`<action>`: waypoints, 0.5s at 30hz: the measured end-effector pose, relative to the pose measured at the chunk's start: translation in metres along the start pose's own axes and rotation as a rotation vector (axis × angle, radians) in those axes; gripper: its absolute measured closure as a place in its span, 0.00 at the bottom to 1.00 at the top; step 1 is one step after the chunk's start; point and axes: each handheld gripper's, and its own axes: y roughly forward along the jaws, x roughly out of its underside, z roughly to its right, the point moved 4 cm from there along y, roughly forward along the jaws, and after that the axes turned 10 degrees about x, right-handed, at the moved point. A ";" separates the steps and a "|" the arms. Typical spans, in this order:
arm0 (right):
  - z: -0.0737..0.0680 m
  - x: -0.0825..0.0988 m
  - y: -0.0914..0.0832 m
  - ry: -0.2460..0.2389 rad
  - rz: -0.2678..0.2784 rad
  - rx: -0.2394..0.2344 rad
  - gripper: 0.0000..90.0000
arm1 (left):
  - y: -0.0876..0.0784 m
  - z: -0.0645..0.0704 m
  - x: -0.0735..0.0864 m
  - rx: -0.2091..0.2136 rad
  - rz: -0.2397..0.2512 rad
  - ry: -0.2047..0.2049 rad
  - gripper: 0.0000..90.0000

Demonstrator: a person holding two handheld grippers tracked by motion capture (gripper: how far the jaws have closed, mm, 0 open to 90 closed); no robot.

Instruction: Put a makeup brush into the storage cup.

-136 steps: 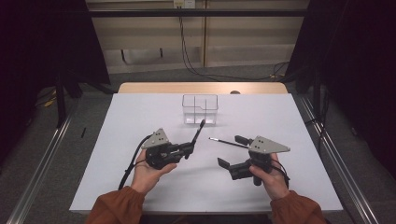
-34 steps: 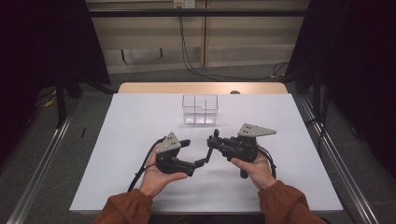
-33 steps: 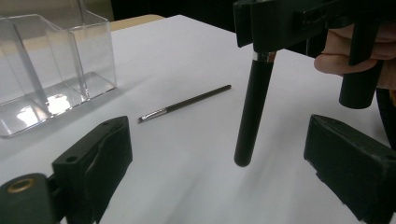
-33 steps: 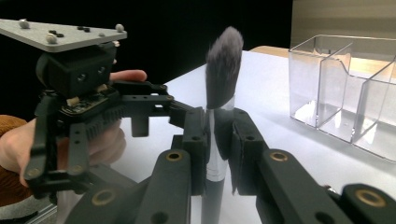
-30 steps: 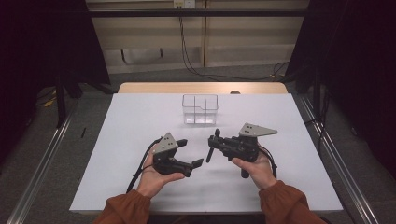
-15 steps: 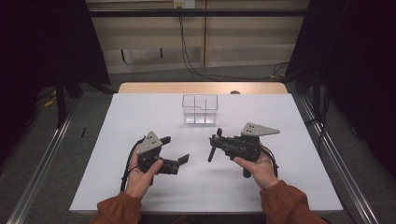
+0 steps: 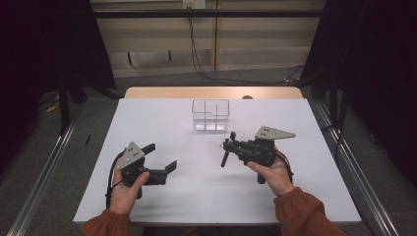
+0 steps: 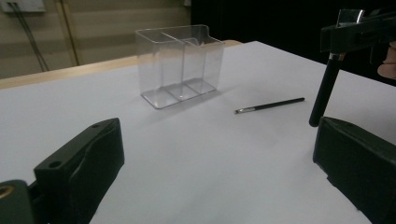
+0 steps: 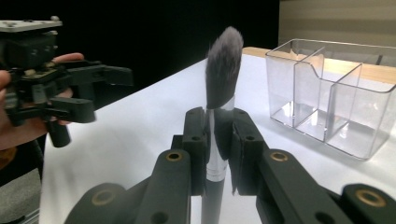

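A makeup brush (image 9: 223, 65) with grey bristles, a silver ferrule and a black handle (image 8: 324, 93) stands nearly upright above the white table (image 7: 196, 196). My right gripper (image 9: 217, 122) is shut on its ferrule, right of centre in the high view (image 7: 229, 146). My left gripper (image 7: 161, 156) rests low at the left with its jaws wide apart and nothing between them (image 8: 217, 135). A thin dark brush (image 8: 269, 105) lies flat on the table, in front of a clear plastic organizer (image 7: 210, 115) with several compartments (image 8: 180, 63).
The organizer (image 9: 336, 102) stands at the table's far middle. A wooden strip (image 7: 211, 92) runs along the table's far edge. Metal rails (image 7: 44, 172) and dark curtains flank the table. Cables hang down the back wall.
My left gripper has pulled away to the left, open, from where it was close to the right one. The big brush, earlier in the left gripper, stays in the still right gripper.
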 end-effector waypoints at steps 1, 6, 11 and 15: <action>0.001 -0.002 0.000 0.001 0.007 0.005 0.88 | -0.003 -0.001 0.002 -0.011 -0.005 0.004 0.02; 0.004 -0.012 0.004 -0.009 0.007 0.015 0.88 | -0.015 -0.006 0.013 -0.032 -0.018 -0.005 0.02; 0.010 -0.020 0.007 -0.005 0.017 0.032 0.88 | -0.027 -0.012 0.017 -0.066 -0.030 -0.011 0.02; 0.015 -0.026 0.008 0.006 0.022 0.041 0.88 | -0.033 -0.016 0.021 -0.072 -0.021 -0.042 0.02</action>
